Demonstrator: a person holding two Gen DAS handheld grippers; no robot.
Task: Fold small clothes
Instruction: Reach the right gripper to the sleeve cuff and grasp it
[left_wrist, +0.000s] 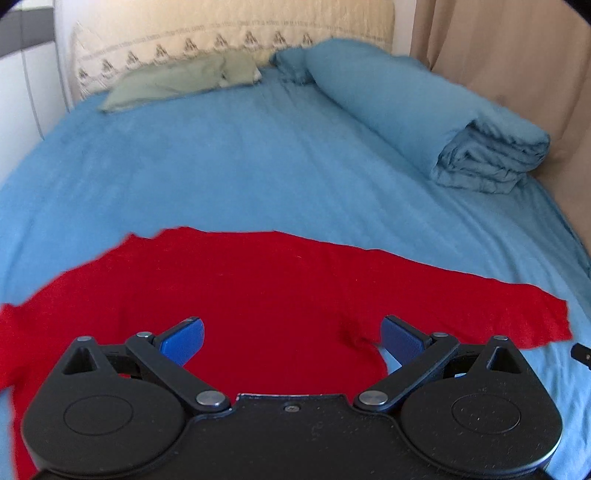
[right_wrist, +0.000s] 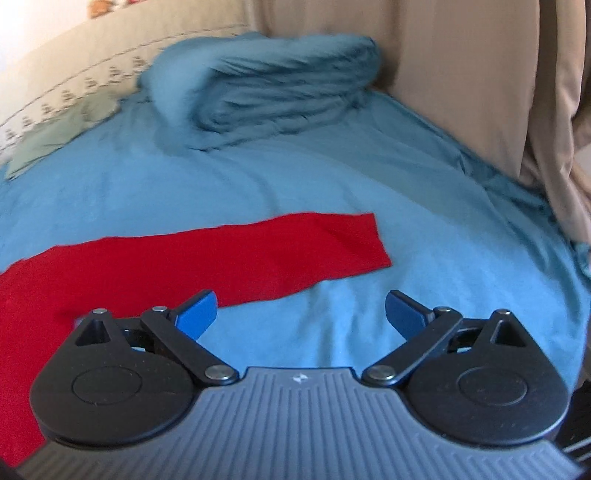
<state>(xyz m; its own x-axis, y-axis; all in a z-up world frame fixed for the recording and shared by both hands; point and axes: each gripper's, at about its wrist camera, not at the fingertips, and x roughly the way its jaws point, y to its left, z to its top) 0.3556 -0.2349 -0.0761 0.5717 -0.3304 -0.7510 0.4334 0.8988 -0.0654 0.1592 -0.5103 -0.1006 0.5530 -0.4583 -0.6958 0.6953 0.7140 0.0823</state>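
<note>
Red garment (left_wrist: 258, 291) flat on blue sheet (left_wrist: 240, 170), both tools agape

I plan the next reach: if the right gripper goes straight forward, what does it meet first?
Probably the blue bedsheet: the open right gripper points at bare sheet, and the red garment's sleeve lies just beyond, left of centre. Depth is unclear.
</note>
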